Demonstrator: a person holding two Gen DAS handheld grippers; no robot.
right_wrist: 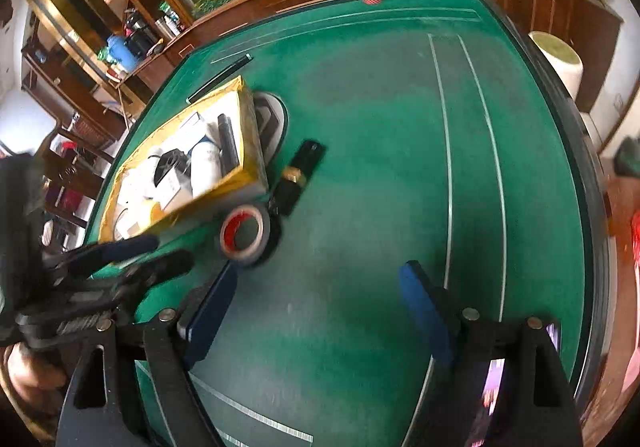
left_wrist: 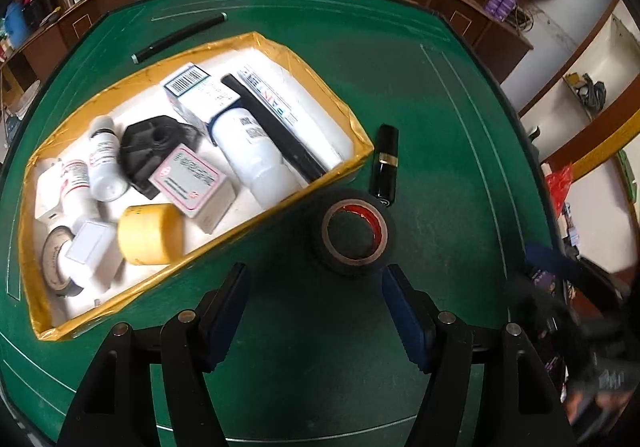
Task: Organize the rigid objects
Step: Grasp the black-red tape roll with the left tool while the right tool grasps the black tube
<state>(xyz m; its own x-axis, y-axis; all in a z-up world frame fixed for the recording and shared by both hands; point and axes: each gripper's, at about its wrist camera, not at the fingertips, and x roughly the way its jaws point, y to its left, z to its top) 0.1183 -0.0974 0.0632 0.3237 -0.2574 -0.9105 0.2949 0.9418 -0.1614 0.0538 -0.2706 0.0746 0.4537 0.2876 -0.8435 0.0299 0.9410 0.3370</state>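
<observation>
A roll of black tape [left_wrist: 354,235] with a red core lies flat on the green table [left_wrist: 440,107], just outside the yellow-rimmed box [left_wrist: 248,223]. A black tube with a gold band [left_wrist: 386,163] lies beside it. My left gripper [left_wrist: 316,287] is open and empty, its right fingertip close to the roll. In the right wrist view the same tape roll [right_wrist: 246,233] and black tube [right_wrist: 298,177] sit by the box [right_wrist: 208,195]. My right gripper [right_wrist: 318,283] is open over bare felt, with nothing between its fingers. The left gripper [right_wrist: 120,259] shows blurred at the left.
The box holds several white bottles, cartons, a yellow roll [left_wrist: 150,233] and a black plastic part [left_wrist: 156,151]. A thin black rod [left_wrist: 180,33] lies behind the box. A round grey object [right_wrist: 272,119] sits behind the box's far side. Wooden furniture rings the table.
</observation>
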